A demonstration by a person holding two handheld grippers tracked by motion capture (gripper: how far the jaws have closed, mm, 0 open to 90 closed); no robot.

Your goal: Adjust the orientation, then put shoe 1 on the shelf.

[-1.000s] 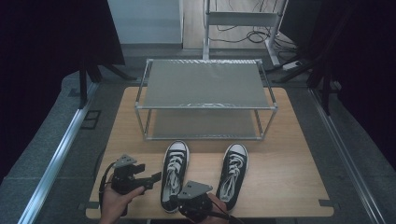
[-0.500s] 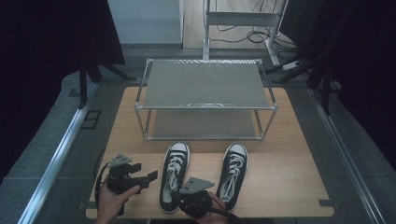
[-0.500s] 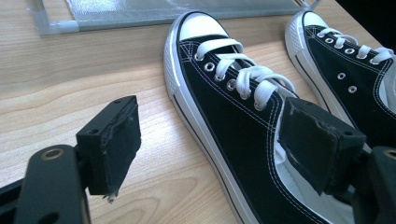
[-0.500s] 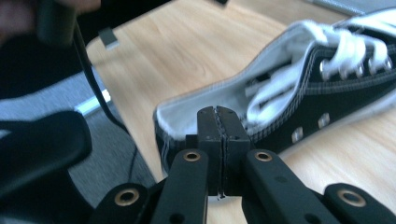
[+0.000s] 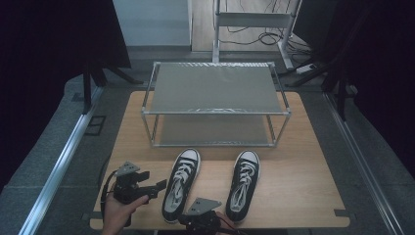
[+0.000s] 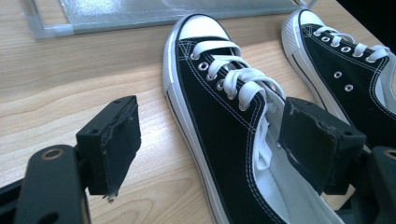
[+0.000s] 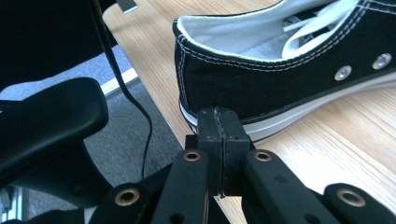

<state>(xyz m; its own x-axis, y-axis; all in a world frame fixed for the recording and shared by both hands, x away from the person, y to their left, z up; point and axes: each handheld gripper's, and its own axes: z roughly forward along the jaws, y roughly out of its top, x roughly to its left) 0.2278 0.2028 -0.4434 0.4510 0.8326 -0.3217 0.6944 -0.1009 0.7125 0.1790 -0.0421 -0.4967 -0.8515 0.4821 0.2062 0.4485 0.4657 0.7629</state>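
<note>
Left gripper view: left gripper [image 6: 210, 144] spread, jaws straddling left shoe [image 6: 219, 107] at collar, one outside, one over opening, not pinching, likely set to grab. Right gripper [image 7: 218, 126] pressed together, empty, low by heel [image 7: 224, 88]. Right shoe [image 5: 243, 183] alongside on desk [image 6: 70, 84], toes toward rack [image 5: 213, 88].

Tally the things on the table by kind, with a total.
Black-and-white sneakers: 2, the left sneaker and the right sneaker
Two-tier metal racks: 1, the rack
Total: 3
</note>
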